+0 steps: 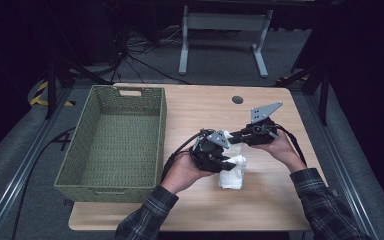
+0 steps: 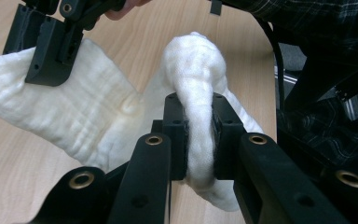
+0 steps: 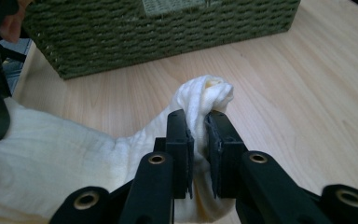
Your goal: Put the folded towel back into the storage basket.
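Note:
A white cloth [image 1: 232,176] hangs bunched between my two grippers, just above the wooden table [image 1: 265,205], right of centre. My left gripper [image 1: 228,164] is shut on a thick fold of the cloth [image 2: 193,70], its jaws [image 2: 198,135] squeezing it from both sides. My right gripper [image 1: 231,135] is shut on another corner of the cloth [image 3: 207,93], which pokes out past its jaws [image 3: 199,140]. In the left gripper view the right gripper [image 2: 51,51] grips the cloth's far edge. The cloth [image 3: 51,154] sags between the two grips.
An empty green woven basket [image 1: 162,130] stands on the left half of the table, and its side wall [image 3: 158,32] faces my right gripper. A round cable hole [image 1: 237,99] sits near the table's far edge. The person's plaid sleeves [image 1: 320,200] enter from below.

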Available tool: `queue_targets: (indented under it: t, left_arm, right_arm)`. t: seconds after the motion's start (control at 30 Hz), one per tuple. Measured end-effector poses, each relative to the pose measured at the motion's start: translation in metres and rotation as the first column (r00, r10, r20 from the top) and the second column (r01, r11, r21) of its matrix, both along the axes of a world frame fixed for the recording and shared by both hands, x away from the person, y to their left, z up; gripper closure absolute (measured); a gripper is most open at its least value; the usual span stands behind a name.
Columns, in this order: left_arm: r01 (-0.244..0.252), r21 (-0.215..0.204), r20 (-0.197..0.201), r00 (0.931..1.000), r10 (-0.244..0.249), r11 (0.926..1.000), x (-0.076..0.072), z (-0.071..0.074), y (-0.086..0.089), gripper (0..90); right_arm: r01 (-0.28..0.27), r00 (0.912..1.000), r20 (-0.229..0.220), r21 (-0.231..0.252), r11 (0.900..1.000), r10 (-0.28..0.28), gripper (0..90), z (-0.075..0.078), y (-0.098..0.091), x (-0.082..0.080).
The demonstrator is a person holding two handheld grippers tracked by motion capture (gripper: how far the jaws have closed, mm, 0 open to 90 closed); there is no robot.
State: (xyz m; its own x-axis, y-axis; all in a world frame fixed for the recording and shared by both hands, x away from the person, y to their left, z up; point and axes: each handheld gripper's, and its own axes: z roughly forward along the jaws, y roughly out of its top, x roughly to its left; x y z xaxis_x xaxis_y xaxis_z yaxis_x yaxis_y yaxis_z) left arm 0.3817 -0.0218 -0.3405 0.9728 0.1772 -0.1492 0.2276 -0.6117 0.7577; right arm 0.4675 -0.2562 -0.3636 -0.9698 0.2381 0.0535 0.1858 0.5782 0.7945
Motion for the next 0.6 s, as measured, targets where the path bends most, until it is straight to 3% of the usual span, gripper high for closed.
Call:
queue_targets:
  t: [0.6]
  left_arm:
    - [-0.022, -0.007, 0.041, 0.9989, 0.022, 0.9997, 0.011, 0.036, 0.051, 80.0]
  right_arm:
    - [-0.028, 0.9975, 0.066, 0.033, 0.9991, 0.026, 80.4, 0.04, 0.042, 0.016]
